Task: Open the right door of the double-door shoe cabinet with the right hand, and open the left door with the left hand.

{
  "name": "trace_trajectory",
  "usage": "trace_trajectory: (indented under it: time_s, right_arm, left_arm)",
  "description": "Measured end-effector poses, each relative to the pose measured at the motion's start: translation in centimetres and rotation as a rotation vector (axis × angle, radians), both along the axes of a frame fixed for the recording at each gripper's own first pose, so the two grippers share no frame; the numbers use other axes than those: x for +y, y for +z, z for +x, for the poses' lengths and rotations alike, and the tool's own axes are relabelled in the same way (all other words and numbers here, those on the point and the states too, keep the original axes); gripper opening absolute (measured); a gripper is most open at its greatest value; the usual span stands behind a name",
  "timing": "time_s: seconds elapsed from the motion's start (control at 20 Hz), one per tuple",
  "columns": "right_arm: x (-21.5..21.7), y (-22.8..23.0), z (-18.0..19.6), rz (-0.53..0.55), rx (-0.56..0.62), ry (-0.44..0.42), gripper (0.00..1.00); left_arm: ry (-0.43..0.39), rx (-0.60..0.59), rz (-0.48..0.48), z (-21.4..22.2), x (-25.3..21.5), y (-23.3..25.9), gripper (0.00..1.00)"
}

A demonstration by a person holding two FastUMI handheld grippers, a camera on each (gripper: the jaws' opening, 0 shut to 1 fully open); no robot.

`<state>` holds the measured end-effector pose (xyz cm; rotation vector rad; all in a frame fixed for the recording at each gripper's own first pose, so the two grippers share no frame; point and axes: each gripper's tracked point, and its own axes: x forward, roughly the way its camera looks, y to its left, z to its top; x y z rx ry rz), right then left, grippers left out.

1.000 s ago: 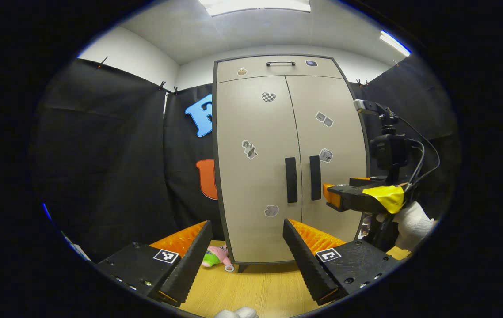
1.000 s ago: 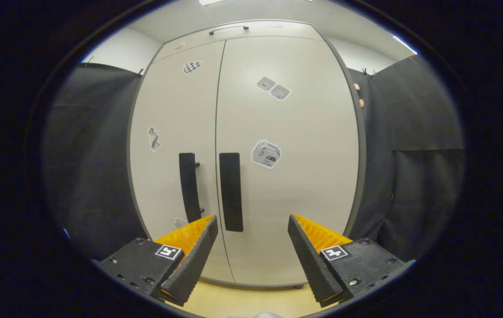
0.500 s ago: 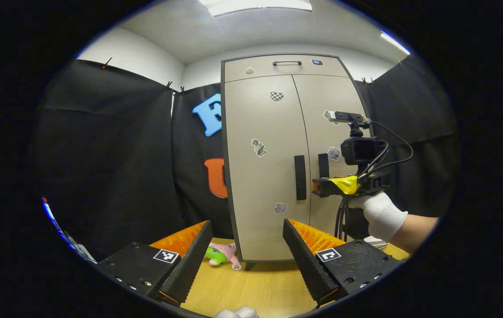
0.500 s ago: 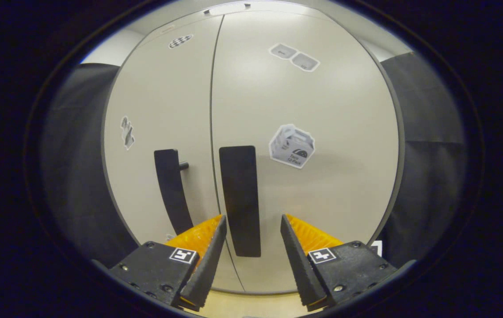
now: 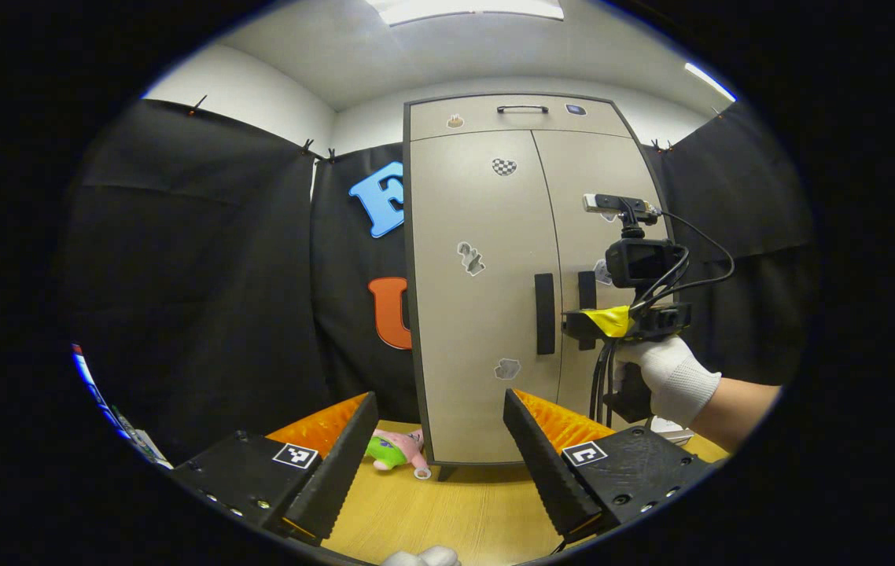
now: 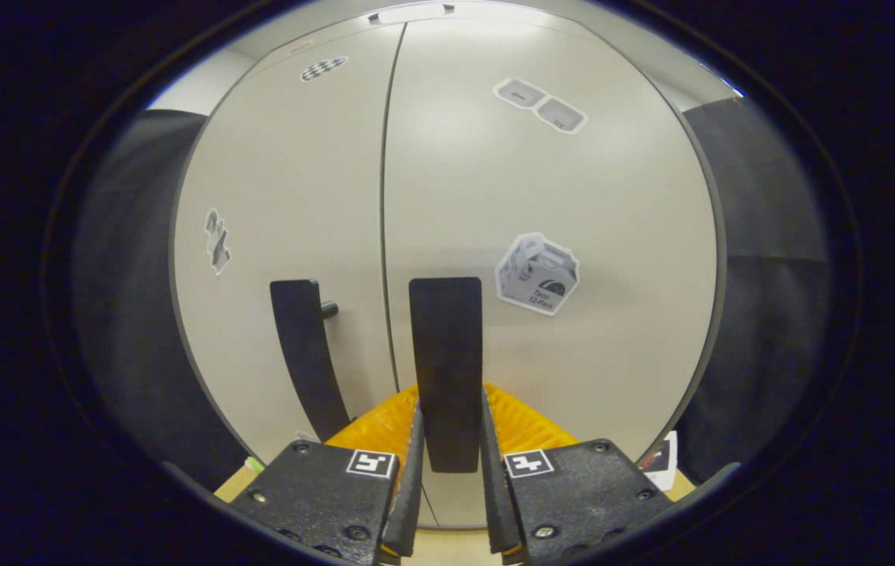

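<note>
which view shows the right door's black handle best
The right gripper view: the flat black right door handle stands large and central, with the right tongs closed on its lower end. In the left gripper view the same handle is small, far off and partly hidden behind that gripper.

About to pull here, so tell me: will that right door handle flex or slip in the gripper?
Probably stiff: the right door handle looks like a flat, rigid bar. Its smooth faces might slip, though the right gripper closes on both sides. The right door should swing, not tip.
</note>
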<state>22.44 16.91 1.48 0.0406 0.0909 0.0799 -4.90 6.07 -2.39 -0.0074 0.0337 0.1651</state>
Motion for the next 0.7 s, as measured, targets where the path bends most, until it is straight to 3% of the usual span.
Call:
trace_trajectory:
  time_s: [0.7]
  right_arm:
    - [-0.5,-0.2,-2.5,-0.018,0.003,0.095,0.23]
  left_arm:
    - [-0.013,0.011,-0.025,-0.3,0.3,-0.8,0.97]
